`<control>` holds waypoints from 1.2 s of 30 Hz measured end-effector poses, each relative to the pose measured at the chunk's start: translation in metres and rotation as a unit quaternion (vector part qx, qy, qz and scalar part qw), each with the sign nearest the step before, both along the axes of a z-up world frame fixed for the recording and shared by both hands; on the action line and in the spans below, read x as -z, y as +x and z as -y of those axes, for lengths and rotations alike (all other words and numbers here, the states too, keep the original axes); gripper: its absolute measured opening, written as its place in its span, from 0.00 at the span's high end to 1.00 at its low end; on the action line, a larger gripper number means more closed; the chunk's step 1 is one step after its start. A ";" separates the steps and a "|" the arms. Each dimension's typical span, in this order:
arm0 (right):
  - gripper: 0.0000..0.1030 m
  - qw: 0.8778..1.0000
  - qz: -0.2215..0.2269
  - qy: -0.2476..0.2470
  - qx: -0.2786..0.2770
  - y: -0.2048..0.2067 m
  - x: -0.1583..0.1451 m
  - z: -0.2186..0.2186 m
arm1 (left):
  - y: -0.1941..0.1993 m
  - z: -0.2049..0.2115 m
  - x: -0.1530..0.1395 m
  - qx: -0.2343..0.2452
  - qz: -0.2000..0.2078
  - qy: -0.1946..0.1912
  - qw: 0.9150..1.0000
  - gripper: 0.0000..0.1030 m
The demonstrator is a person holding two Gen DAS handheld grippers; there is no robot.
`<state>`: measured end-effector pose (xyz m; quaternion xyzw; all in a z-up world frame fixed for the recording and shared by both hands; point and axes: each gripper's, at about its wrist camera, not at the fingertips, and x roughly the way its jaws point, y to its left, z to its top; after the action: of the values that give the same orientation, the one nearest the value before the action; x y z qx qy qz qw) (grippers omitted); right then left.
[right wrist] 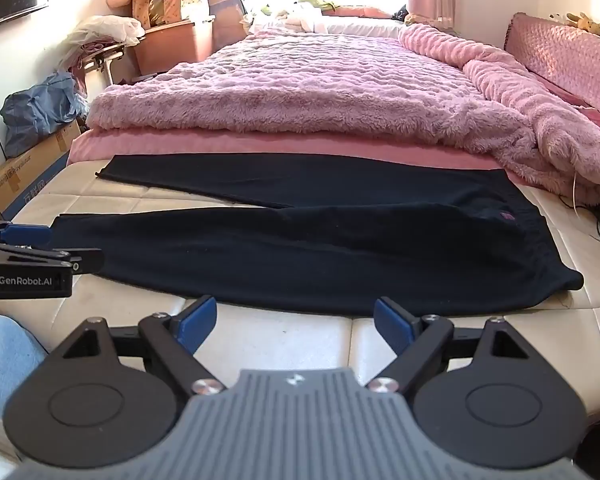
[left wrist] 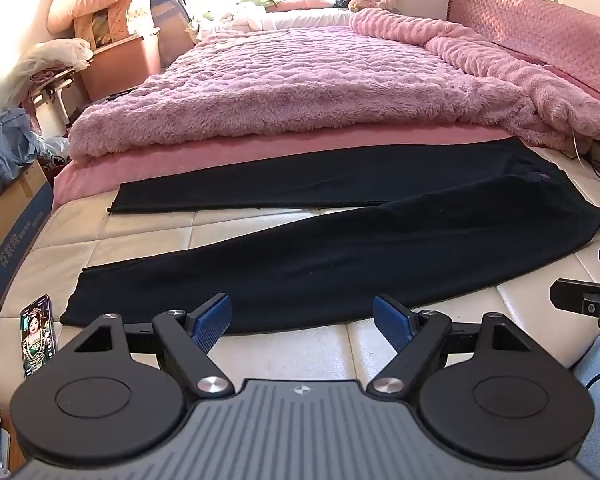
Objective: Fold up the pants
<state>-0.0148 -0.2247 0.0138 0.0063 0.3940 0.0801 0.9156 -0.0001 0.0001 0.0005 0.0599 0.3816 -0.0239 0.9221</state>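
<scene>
Dark pants (left wrist: 340, 256) lie spread flat on a bed (left wrist: 260, 344); left gripper (left wrist: 302, 318) and right gripper (right wrist: 295, 322) hover nearby, jaws spread wide, empty.

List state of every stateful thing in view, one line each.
Dark navy fabric pants: unfolded, flat on the bed, legs spread apart.
Left hand-held gripper: open, empty, at the pants' near edge.
Right hand-held gripper: open, empty, short of the pants.
Fluffy pink blanket: folded back beyond the pants.
Smartphone: screen lit.
</scene>
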 end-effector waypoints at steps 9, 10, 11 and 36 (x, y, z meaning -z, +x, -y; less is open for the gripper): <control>0.20 1.000 0.003 0.004 0.002 -0.003 0.000 0.001 | 0.000 0.000 0.000 0.000 0.000 0.000 1.000 0.08; 0.20 1.000 0.003 0.006 0.002 -0.003 0.000 0.001 | 0.000 0.000 0.000 0.000 0.000 0.000 1.000 0.08; 0.20 1.000 0.003 0.007 0.002 -0.003 0.000 0.002 | 0.000 0.000 0.000 0.000 0.000 0.000 1.000 0.08; 0.20 1.000 0.002 0.024 -0.008 -0.003 0.001 0.010 | -0.005 0.005 -0.003 0.008 0.001 0.000 1.000 0.08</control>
<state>-0.0181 -0.2343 0.0127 0.0250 0.3903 0.0974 0.9152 -0.0047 -0.0047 0.0034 0.0627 0.3805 -0.0313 0.9221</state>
